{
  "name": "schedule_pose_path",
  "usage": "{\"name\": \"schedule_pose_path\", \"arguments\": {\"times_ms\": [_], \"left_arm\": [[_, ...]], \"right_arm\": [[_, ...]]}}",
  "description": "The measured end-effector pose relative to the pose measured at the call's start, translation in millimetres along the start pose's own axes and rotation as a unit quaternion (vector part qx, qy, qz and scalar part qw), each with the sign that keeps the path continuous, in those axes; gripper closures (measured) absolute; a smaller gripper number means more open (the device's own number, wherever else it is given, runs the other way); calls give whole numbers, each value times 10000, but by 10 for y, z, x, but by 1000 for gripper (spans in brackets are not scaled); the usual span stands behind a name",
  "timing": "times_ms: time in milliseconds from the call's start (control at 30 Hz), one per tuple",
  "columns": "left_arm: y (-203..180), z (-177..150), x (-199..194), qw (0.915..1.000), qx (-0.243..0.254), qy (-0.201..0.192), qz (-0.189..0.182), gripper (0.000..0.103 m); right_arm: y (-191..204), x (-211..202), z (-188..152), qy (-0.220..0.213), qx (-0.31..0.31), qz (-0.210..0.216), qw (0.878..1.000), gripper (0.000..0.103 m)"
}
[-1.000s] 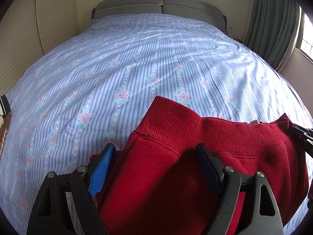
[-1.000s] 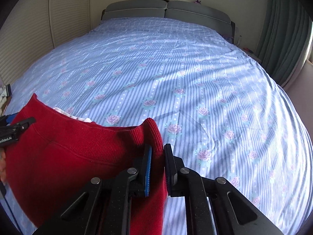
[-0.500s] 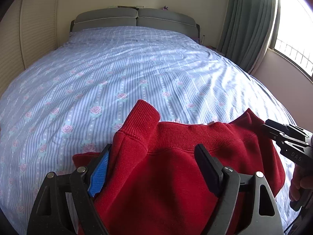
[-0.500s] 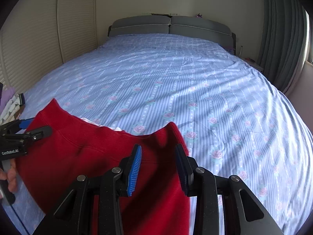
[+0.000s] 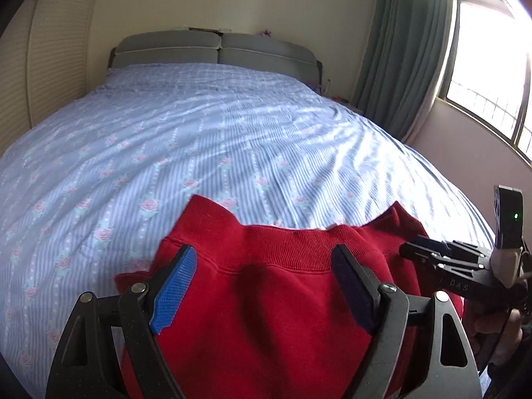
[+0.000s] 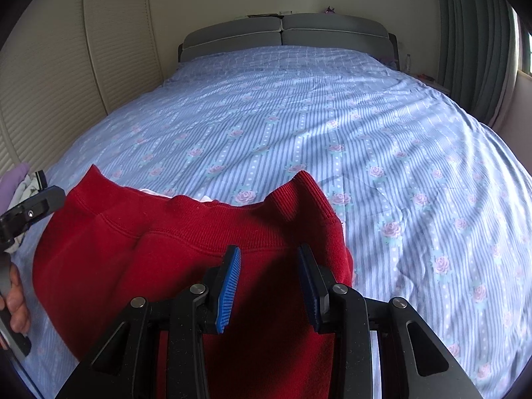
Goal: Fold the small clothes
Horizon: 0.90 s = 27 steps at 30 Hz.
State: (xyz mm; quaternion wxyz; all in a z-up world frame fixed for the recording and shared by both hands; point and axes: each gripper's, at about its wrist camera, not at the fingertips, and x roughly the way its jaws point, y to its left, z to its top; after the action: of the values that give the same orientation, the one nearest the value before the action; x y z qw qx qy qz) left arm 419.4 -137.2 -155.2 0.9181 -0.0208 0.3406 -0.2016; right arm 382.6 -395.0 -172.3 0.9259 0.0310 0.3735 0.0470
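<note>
A red knit garment (image 5: pixel 272 299) with a ribbed band lies flat at the near edge of the bed; a bit of white lining (image 6: pixel 206 198) shows at the band. My left gripper (image 5: pixel 262 259) hovers over its left part, jaws wide open and holding nothing. My right gripper (image 6: pixel 268 259) stands over the garment's (image 6: pixel 166 259) right part, just behind the ribbed corner (image 6: pixel 306 193). Its jaws are parted and its blue pads press on no cloth. Each gripper shows at the edge of the other's view: the right gripper (image 5: pixel 442 259) and the left gripper (image 6: pixel 33 206).
A blue striped sheet with pink roses (image 5: pixel 232 139) covers the bed up to a grey headboard (image 6: pixel 282 33). Green curtains (image 5: pixel 405 50) and a window (image 5: pixel 488 60) are on the right, slatted panels (image 6: pixel 50 99) on the left. A purple and white pile of clothes (image 6: pixel 16 179) lies at the left edge.
My right gripper has opened and let go of the garment's ribbed corner, which now lies on the bed. Both grippers drew back and tilted up a little. The left one stayed open.
</note>
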Motion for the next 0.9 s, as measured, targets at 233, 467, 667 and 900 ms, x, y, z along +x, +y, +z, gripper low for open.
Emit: {"name": "schedule_pose_path", "arguments": {"times_ms": [233, 467, 667, 900], "left_arm": [[192, -144, 383, 9979, -242, 566, 194, 19], [220, -193, 490, 9976, -93, 649, 240, 15], [132, -145, 227, 9974, -46, 607, 380, 15], [113, -251, -326, 9964, -26, 499, 689, 14]], "right_arm": [[-38, 114, -48, 123, 24, -53, 9999, 68], [-65, 324, -119, 300, 100, -139, 9994, 67], [-46, 176, -103, 209, 264, -155, 9993, 65], [-55, -466, -245, -169, 625, -330, 9974, 35]]}}
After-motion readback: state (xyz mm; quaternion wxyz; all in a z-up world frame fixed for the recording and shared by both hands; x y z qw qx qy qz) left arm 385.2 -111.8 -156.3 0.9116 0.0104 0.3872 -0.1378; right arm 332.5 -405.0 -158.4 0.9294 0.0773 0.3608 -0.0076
